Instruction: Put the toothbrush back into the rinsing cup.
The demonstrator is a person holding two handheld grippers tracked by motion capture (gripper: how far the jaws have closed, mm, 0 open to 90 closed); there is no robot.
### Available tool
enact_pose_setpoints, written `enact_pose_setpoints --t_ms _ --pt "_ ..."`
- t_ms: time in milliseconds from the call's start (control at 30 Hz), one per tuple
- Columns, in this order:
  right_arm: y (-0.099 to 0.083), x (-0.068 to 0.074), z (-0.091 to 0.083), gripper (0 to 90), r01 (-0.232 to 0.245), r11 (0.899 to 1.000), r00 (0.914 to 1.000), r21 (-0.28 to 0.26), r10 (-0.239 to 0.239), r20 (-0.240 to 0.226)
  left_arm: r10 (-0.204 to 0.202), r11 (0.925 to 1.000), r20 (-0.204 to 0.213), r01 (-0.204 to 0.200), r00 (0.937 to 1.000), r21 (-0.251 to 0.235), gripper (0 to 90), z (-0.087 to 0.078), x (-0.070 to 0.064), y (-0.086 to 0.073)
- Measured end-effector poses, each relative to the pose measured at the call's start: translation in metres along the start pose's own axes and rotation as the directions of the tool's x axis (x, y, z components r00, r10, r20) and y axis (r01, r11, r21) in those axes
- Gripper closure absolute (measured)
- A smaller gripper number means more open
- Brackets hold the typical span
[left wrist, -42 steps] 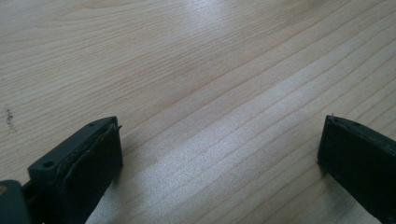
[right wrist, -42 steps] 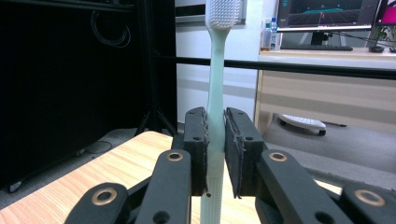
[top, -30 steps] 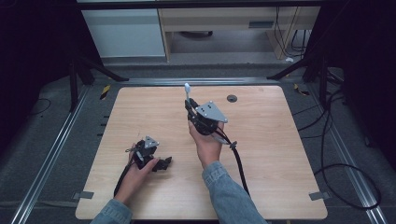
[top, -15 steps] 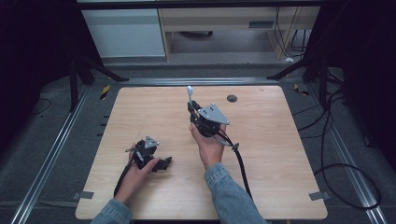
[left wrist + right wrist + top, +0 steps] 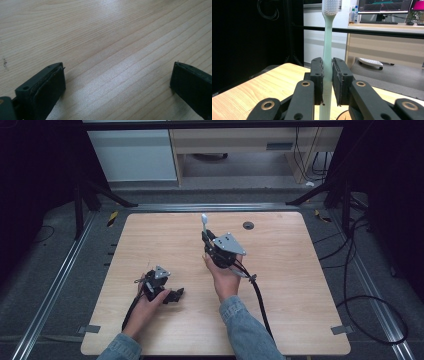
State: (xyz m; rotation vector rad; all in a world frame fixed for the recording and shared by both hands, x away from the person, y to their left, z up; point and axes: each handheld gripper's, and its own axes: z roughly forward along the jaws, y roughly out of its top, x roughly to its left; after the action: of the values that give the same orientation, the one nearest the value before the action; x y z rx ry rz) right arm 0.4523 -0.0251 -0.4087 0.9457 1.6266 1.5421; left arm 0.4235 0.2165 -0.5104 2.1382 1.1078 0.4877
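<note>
R gripper [image 5: 327, 82] clamped on toothbrush [image 5: 327, 47]; L gripper [image 5: 117, 87] wide, empty.
Brush long axis runs along R jaws, head away from hand, above table [image 5: 310, 285] centre; L rests on table, well apart, near-left of brush.

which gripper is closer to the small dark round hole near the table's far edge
Right. The right gripper, shut on the toothbrush, is raised at mid-table, a short way from the hole. The left gripper rests open near the table's near-left part, much farther off.
</note>
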Motion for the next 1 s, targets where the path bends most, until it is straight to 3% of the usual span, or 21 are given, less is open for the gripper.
enact_pose_setpoints --t_ms 1000 --pt "-0.027 -0.004 0.004 79.4 0.007 0.999 0.9999 0.033 -0.007 -0.013 0.001 1.0 0.0 -0.001 1.0 0.0 0.0 0.0 0.0 0.0"
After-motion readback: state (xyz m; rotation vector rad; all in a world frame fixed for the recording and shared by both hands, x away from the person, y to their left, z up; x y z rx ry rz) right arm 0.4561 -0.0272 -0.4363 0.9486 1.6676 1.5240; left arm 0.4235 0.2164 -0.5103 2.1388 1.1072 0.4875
